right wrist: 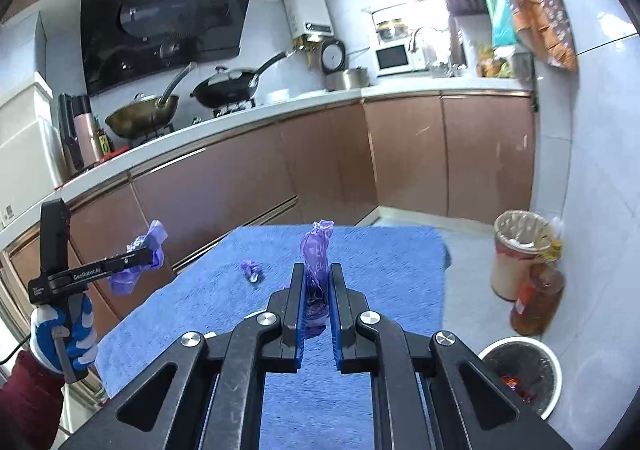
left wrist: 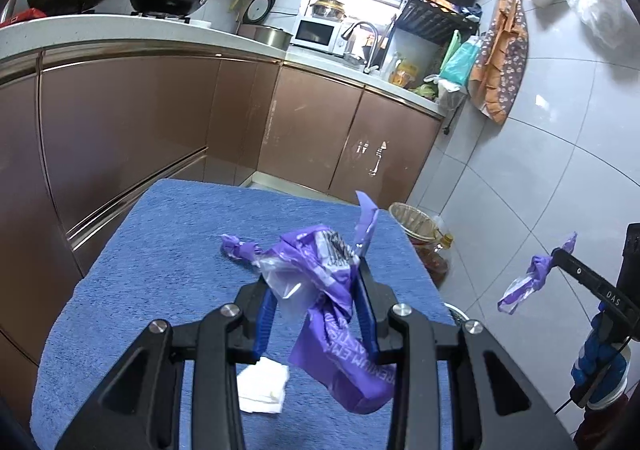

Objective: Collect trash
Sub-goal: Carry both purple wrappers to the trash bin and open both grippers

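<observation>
My left gripper (left wrist: 316,270) is shut on a large crumpled purple wrapper (left wrist: 332,290) and holds it above the blue towel (left wrist: 160,250); it shows from the side in the right wrist view (right wrist: 148,256). My right gripper (right wrist: 317,270) is shut on a smaller purple wrapper piece (right wrist: 316,250), held in the air to the right of the table; it also shows in the left wrist view (left wrist: 556,254) with its scrap (left wrist: 528,278). A small twisted purple scrap (left wrist: 238,248) lies on the towel, also in the right wrist view (right wrist: 252,270). A white tissue (left wrist: 262,386) lies on the towel under my left gripper.
A white round trash bin (right wrist: 520,346) with red scraps inside stands on the floor to the right of the table. A lined bucket (right wrist: 516,250) and an oil bottle (right wrist: 536,298) stand by the wall. Brown cabinets (left wrist: 160,122) and a counter with woks run behind.
</observation>
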Demonstrator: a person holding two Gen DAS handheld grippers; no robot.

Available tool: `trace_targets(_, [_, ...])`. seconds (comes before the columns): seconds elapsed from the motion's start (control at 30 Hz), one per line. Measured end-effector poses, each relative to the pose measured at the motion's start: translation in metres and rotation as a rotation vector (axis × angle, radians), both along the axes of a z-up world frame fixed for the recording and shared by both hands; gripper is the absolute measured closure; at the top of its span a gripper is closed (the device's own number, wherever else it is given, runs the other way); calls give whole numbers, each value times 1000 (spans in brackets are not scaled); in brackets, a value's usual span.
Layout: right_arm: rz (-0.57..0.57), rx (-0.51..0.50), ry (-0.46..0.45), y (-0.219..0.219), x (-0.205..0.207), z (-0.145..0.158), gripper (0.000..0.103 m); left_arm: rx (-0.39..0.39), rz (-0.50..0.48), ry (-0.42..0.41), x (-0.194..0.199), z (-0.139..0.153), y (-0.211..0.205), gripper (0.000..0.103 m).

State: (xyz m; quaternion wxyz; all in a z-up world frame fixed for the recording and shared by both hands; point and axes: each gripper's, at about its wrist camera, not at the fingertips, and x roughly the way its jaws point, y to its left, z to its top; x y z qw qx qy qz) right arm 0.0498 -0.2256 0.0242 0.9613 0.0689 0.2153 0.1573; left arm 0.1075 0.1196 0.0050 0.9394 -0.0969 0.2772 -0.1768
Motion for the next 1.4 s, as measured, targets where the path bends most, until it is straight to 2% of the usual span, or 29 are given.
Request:
trace_targets(0.23, [-74, 17, -58, -34, -20, 11, 93, -16, -28, -2, 1, 6, -29, 69])
trace_targets(0.4, [-147, 44, -80, -65, -27, 11, 93, 8, -36, -3, 10, 6, -59, 69])
trace_targets(0.53, [-227, 21, -98, -86, -32, 11, 93, 17, -44, -17, 21, 9, -82, 69])
trace_targets(0.7, [-322, 4, -87, -110, -31, 3, 93, 28, -133, 9, 45, 3, -128, 69])
trace_targets(0.93, [-445, -11, 10, -150, -15, -31, 93, 62, -328, 92, 78, -25, -225, 69])
trace_targets(1.13, [-540, -65, 120, -175, 6, -73, 93, 137, -497, 179, 98, -67, -328, 69])
trace_targets(1.4, [-620, -119, 244, -202, 35, -126, 93, 210, -601, 315, 122, -128, -430, 69])
